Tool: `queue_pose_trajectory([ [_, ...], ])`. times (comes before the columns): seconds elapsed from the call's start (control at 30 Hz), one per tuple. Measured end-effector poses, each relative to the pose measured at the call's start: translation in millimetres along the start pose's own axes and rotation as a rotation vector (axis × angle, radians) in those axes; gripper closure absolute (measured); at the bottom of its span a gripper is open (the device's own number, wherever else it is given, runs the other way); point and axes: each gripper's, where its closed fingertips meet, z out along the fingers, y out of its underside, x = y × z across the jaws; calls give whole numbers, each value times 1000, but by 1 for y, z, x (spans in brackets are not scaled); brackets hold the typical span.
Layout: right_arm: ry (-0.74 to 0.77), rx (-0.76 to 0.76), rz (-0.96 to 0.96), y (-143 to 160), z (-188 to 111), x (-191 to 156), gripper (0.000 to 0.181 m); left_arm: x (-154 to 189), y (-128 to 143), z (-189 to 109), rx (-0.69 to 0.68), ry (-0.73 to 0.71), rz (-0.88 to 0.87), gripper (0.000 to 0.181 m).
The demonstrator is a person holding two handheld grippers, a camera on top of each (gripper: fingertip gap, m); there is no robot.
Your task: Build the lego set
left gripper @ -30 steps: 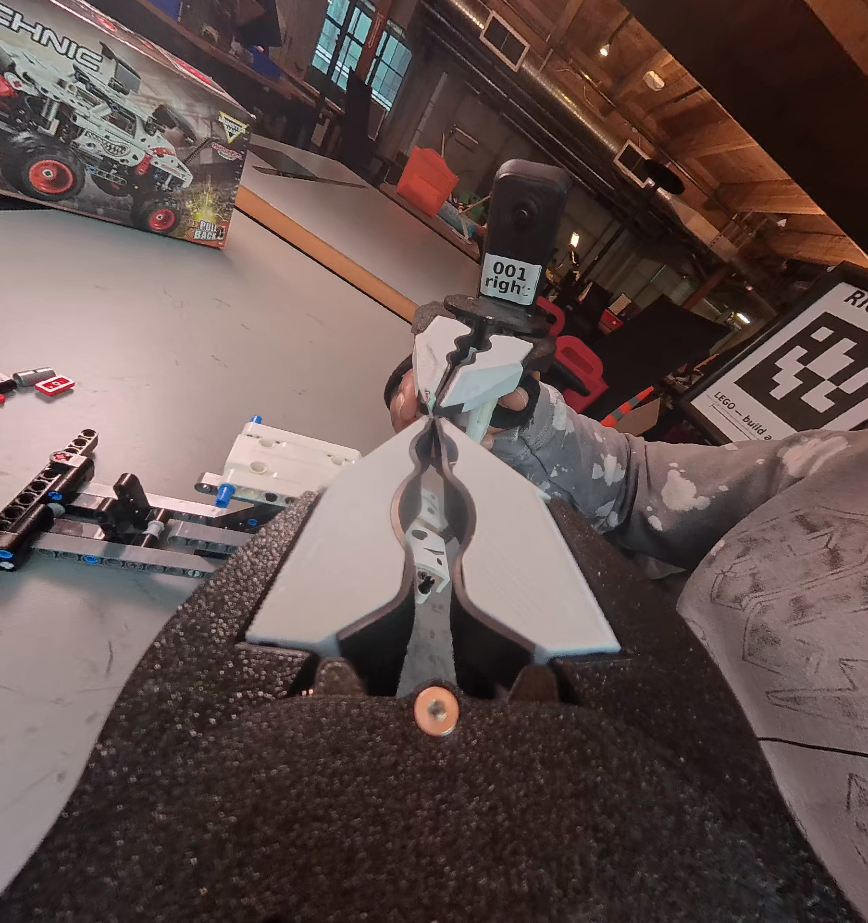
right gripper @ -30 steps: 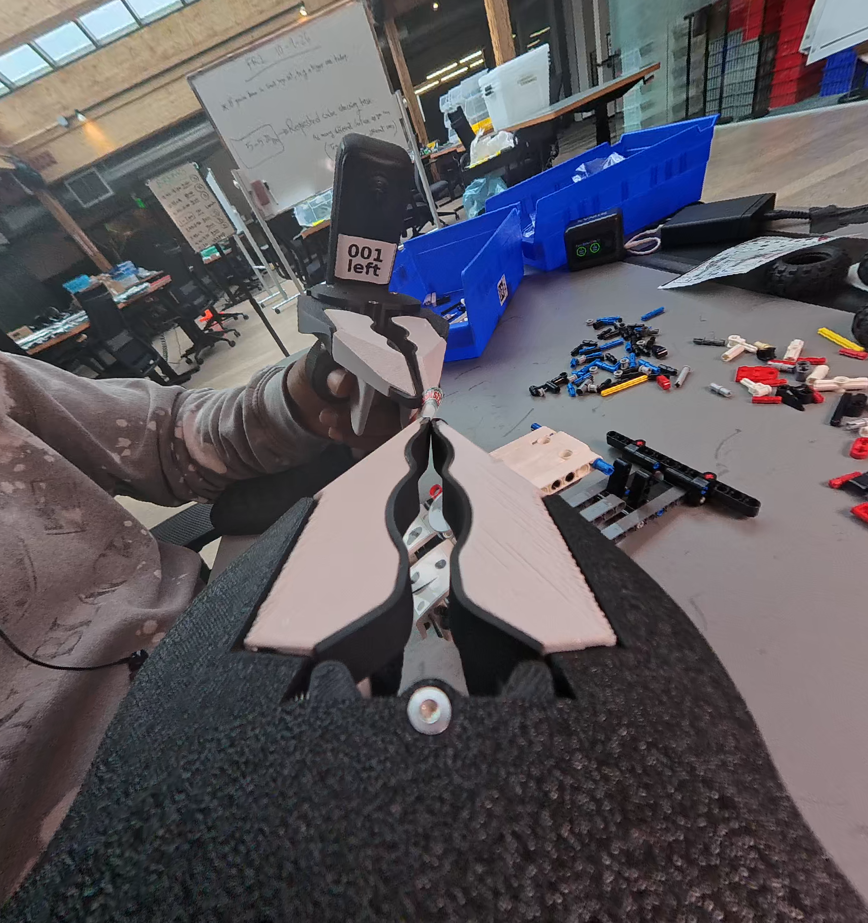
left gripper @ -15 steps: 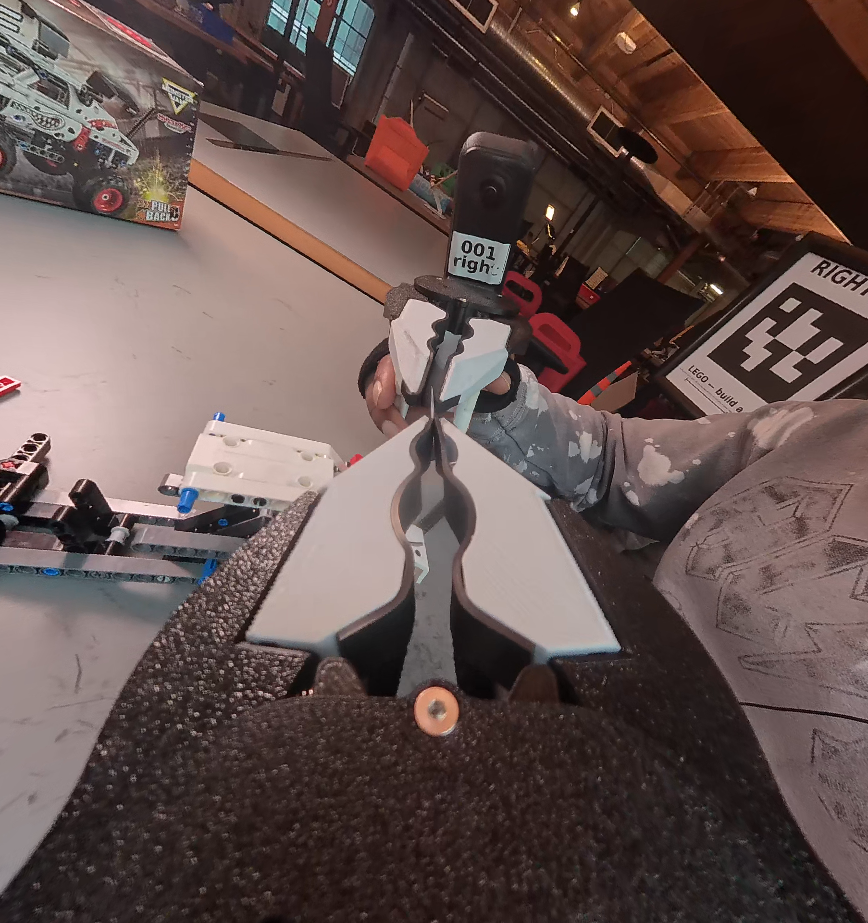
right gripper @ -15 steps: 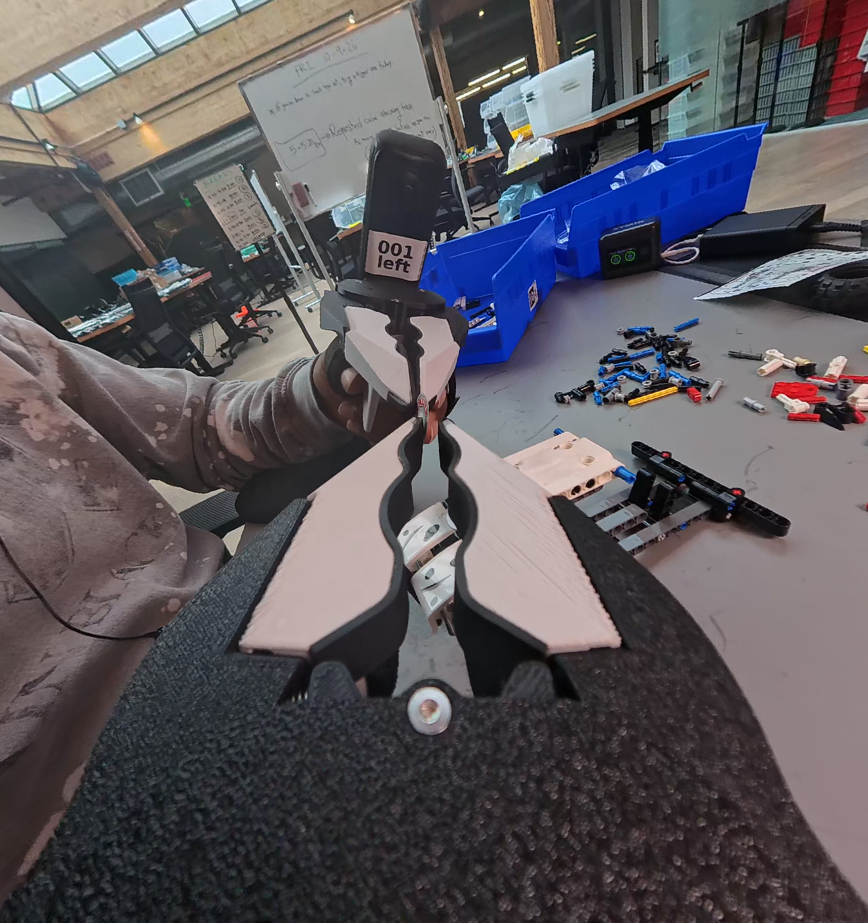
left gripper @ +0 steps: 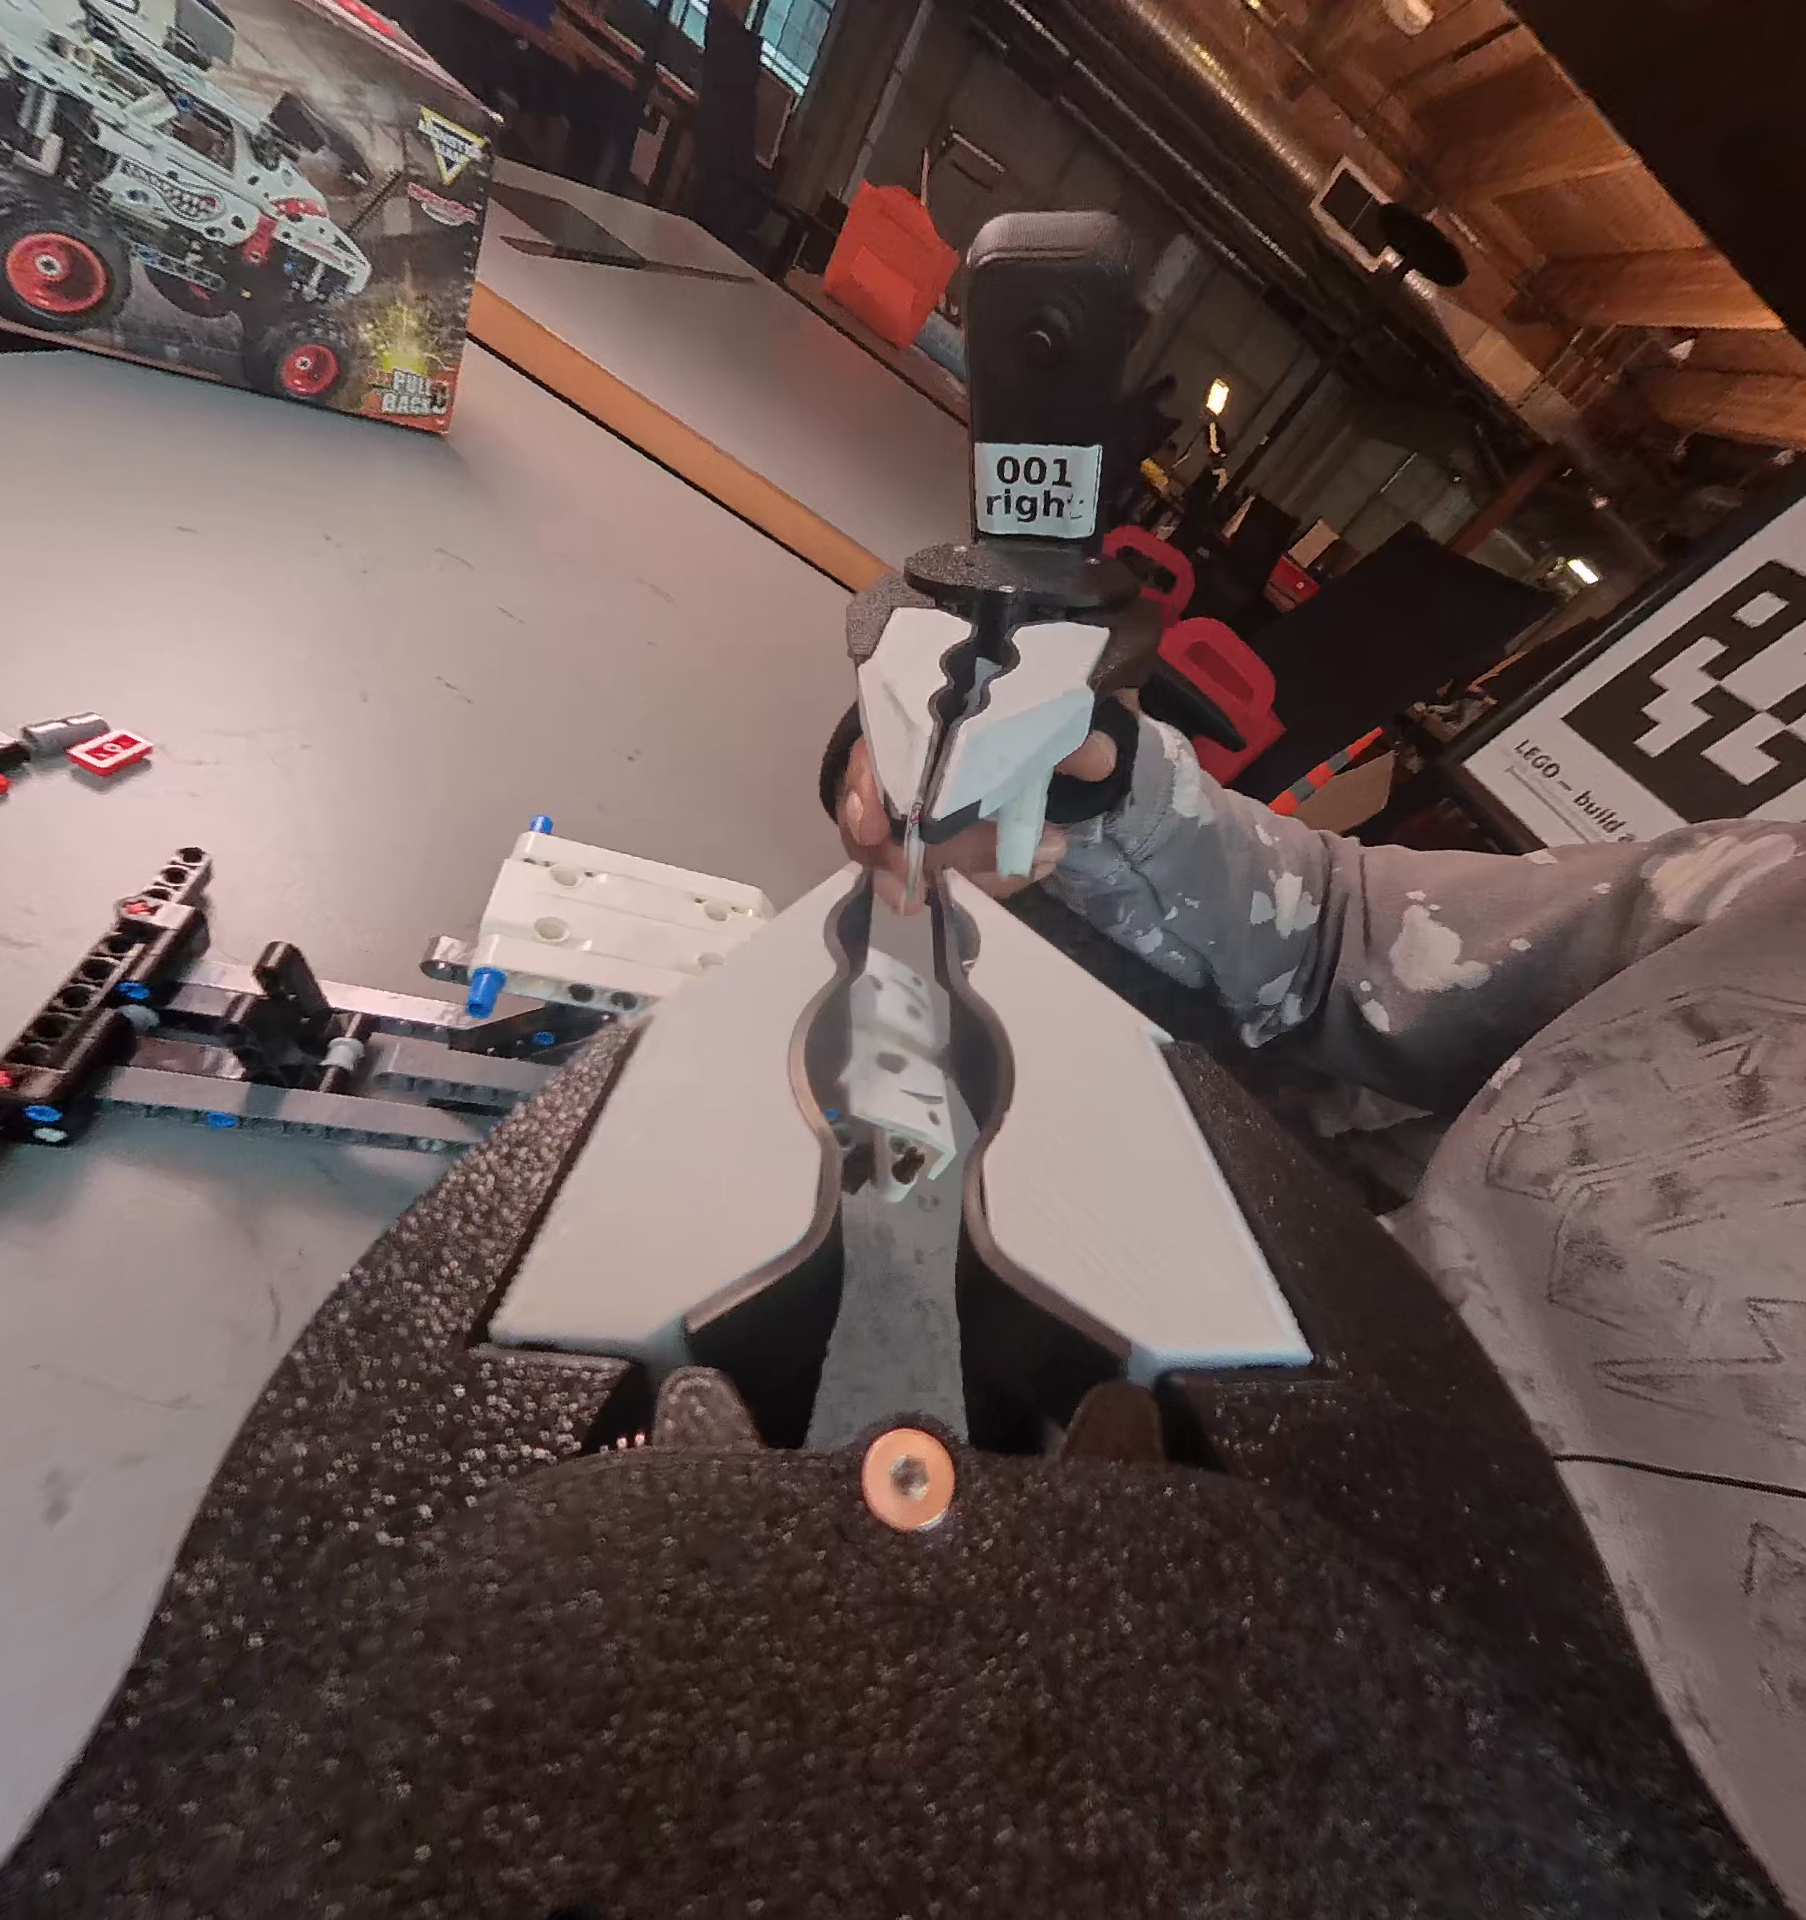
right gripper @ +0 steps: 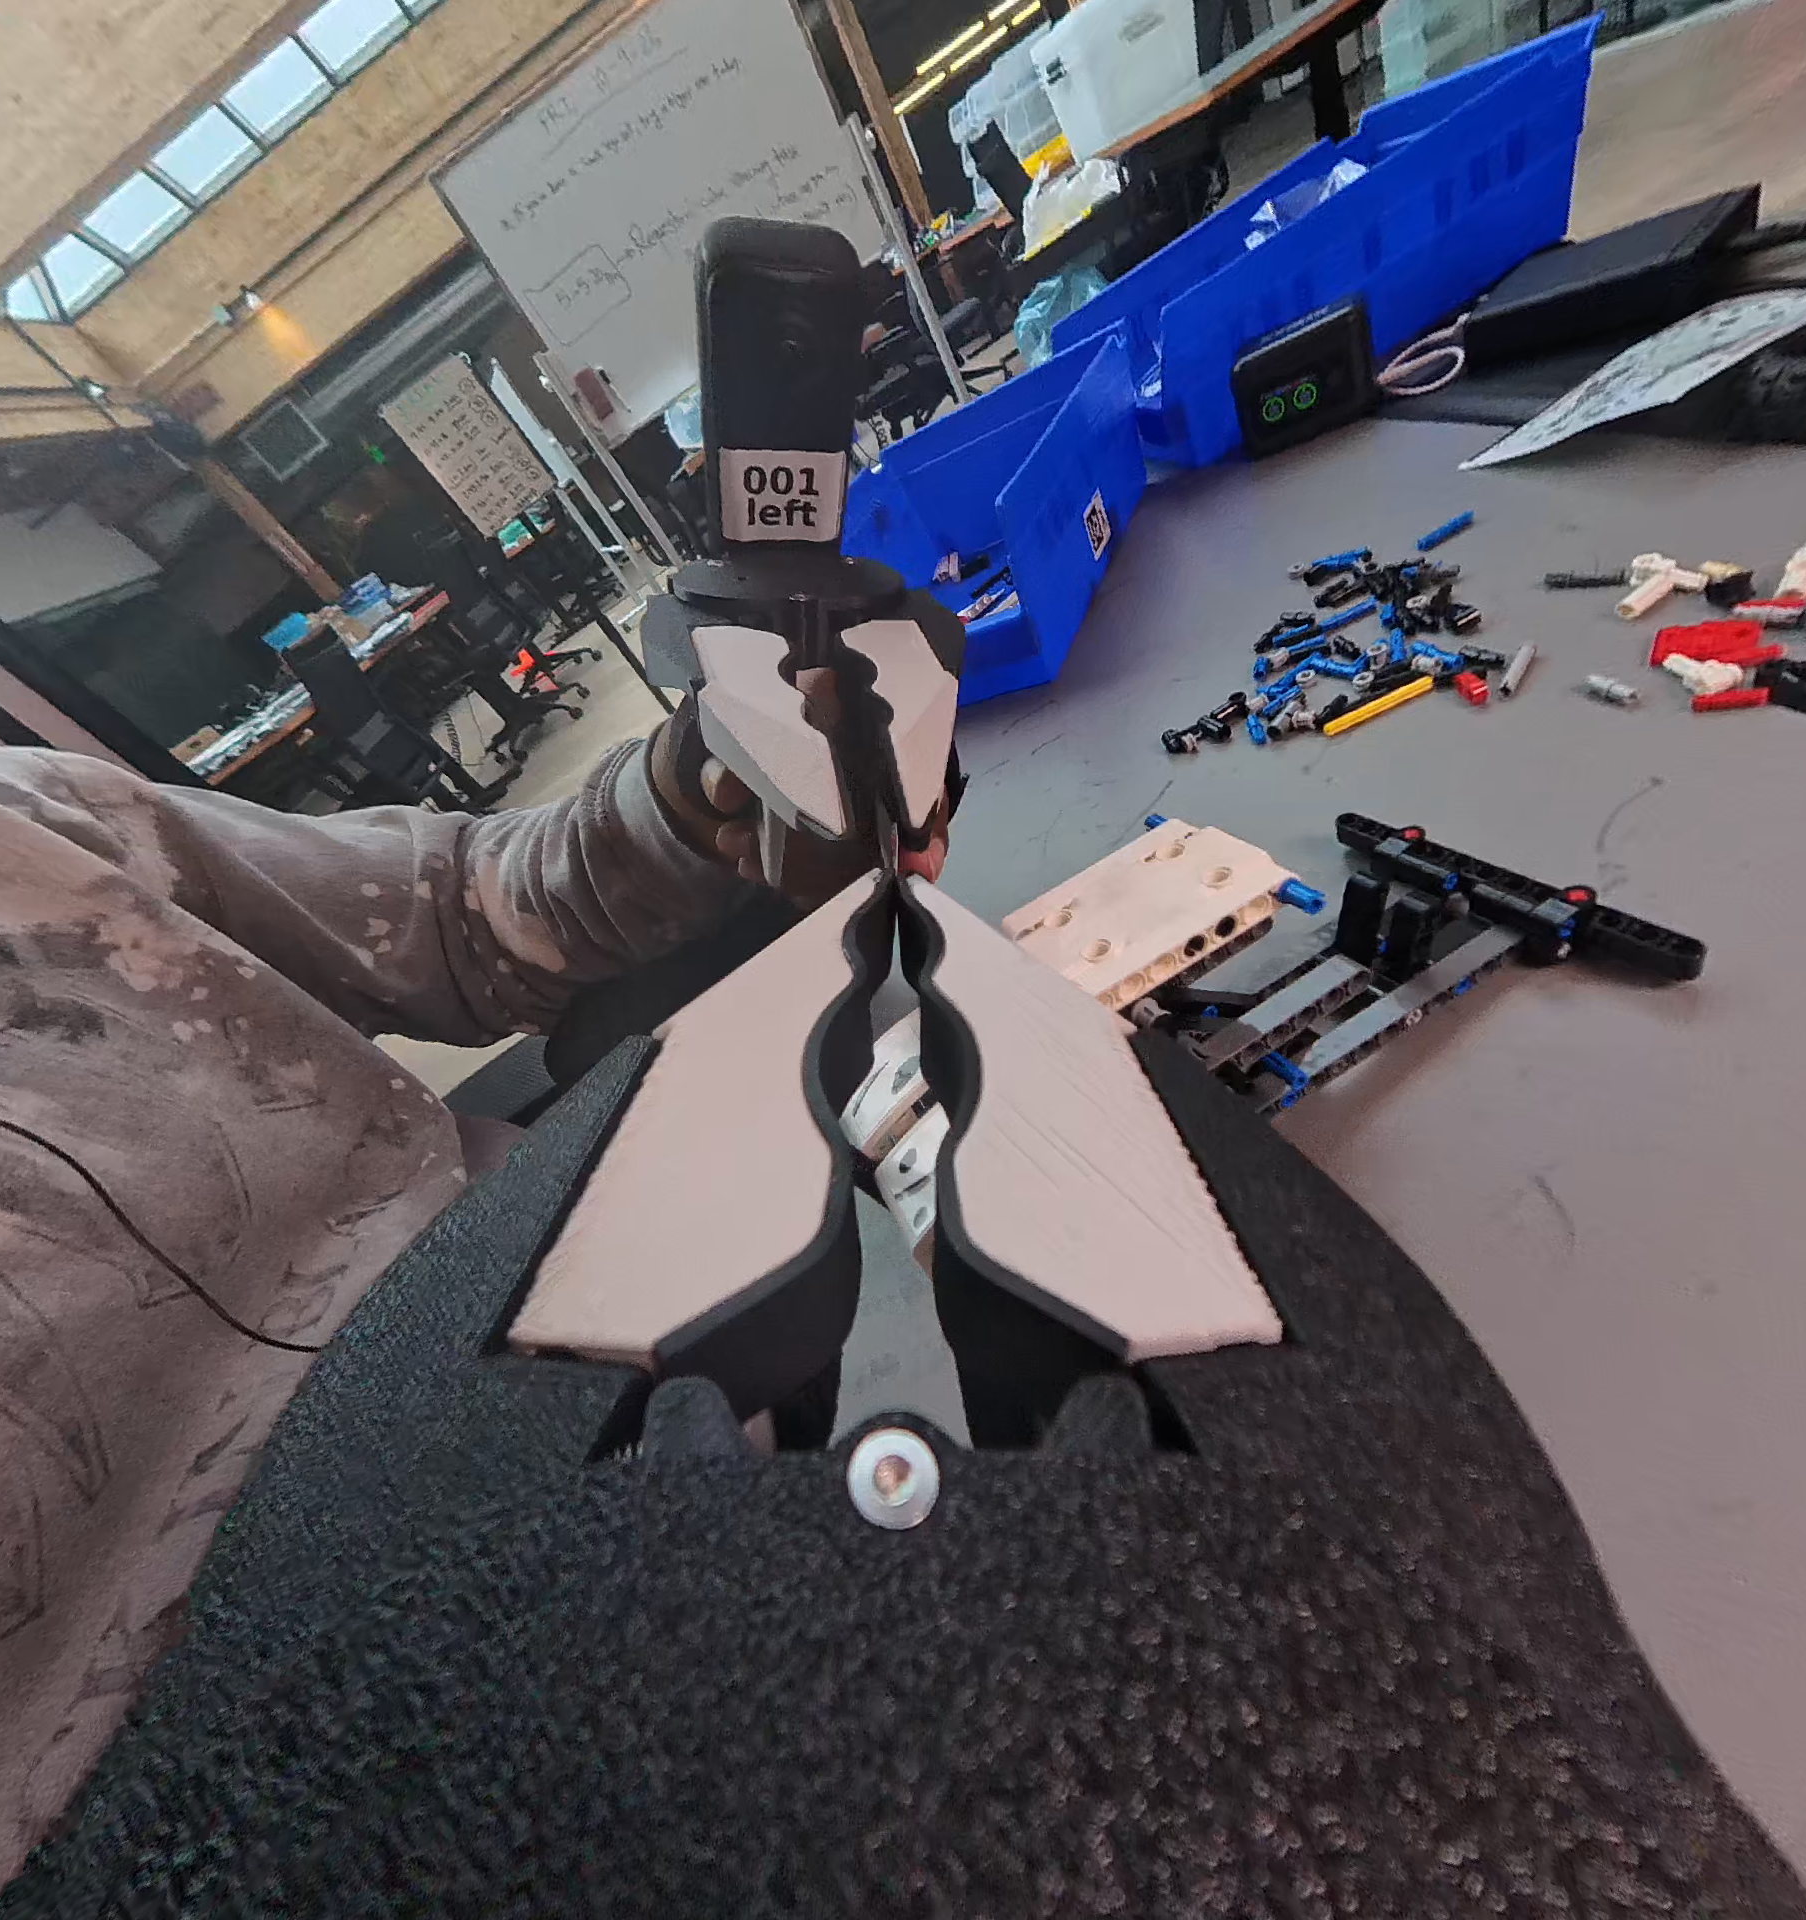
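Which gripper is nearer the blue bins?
Left. The left gripper sits just in front of the blue bins; the right gripper faces it from the far side.

Each camera sits behind its own hand-held gripper, close above the grey worktop (left gripper: pixel 255 582), looking along the fingers. The two views face one another, each showing the opposite unit at close range. Both share the black-and-white brick chassis frame (left gripper: pixel 255 1029) (right gripper: pixel 1377 966).
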Motion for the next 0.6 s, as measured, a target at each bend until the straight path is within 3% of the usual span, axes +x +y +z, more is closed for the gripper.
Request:
queue_pose_trajectory([
  [0.2,-56,16,145,-1,-2,3,181,-8,3,-7,-27,-81,127,164],
  [0.6,-97,15,118,0,1,-4,181,8,2,3,33,66,-41,175],
])
